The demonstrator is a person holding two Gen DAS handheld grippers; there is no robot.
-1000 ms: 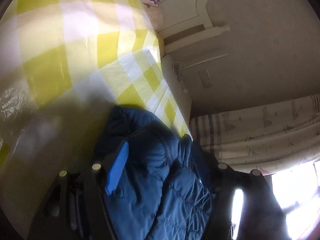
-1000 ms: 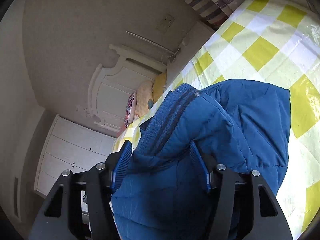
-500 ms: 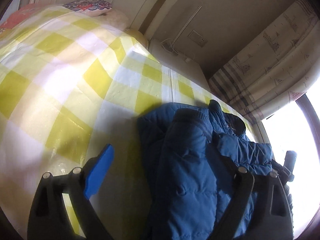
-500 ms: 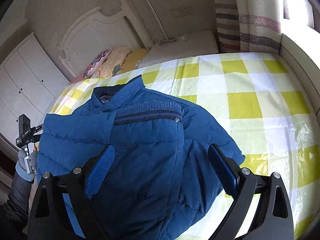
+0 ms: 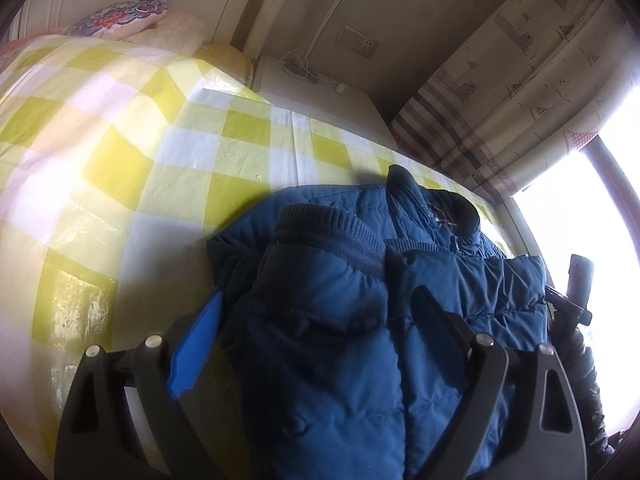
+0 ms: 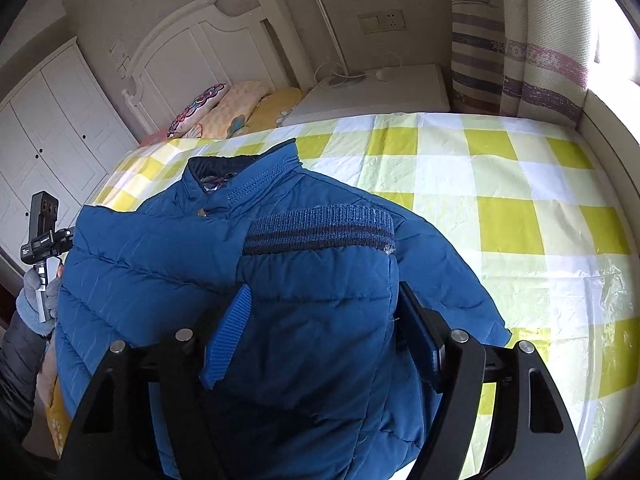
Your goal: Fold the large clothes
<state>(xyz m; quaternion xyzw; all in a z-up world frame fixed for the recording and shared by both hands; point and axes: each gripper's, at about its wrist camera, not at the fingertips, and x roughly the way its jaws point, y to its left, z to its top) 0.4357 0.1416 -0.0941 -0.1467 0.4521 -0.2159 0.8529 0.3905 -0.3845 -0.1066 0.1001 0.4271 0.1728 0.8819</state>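
A blue puffer jacket (image 5: 340,320) lies front up on the yellow-and-white checked bed cover (image 5: 132,168), collar toward the headboard, with both sleeves folded across its chest. My left gripper (image 5: 319,293) hovers open over the jacket's left part. Its blue pad sits at the jacket's outer edge without squeezing it. My right gripper (image 6: 323,289) straddles the folded sleeve with the knit cuff (image 6: 320,228). Its jaws are closing, and the sleeve lies flat and unpinched between the pads. The jacket (image 6: 168,256) hides the lower fingers of both grippers.
Pillows (image 6: 224,108) and a white headboard (image 6: 208,48) stand at the far end, beside a white bedside cabinet (image 6: 380,92) and a curtain (image 6: 540,60). White wardrobe doors (image 6: 52,128) are on the left. A gloved hand (image 6: 38,300) holds a black device (image 6: 42,220) at the jacket's left edge.
A second ago both grippers gripped bunched jacket fabric at a steep roll. Both have let go and levelled; the jacket now lies flat. The right jaws have narrowed around the sleeve.
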